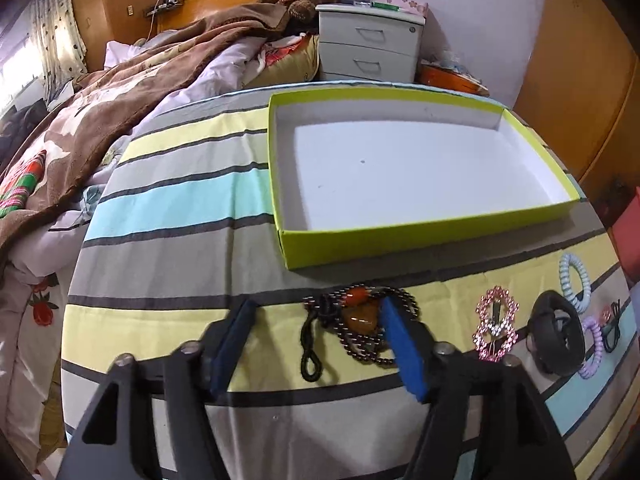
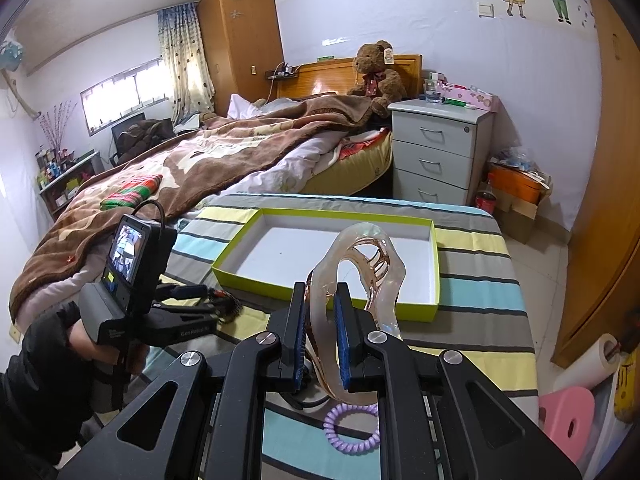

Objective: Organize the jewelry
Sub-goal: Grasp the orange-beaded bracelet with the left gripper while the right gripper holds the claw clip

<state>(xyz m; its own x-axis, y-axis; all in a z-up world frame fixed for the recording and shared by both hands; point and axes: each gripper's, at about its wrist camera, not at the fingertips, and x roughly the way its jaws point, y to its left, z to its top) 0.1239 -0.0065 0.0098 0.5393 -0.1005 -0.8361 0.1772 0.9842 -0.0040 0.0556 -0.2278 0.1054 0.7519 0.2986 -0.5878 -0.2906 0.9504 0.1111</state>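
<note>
Left wrist view had the left gripper (image 1: pixel 316 330) spread wide, pads clear, straddling the beaded necklace (image 1: pixel 360 326) with its amber-coloured stone on the striped cloth (image 1: pixel 180 208), just in front of the green-walled box (image 1: pixel 420 236). The box's white floor was bare, so by my reading the sorting had barely begun. Over on the right wrist view, the right gripper (image 2: pixel 322 334) was pinched narrow on a glossy, translucent peach hair claw (image 2: pixel 360 272), curved and toothed. A lilac spiral hair tie (image 2: pixel 352 428) lay beneath it. Next, I judged, the left needed to settle lower and close; loose beads and slack cord could slip out.
</note>
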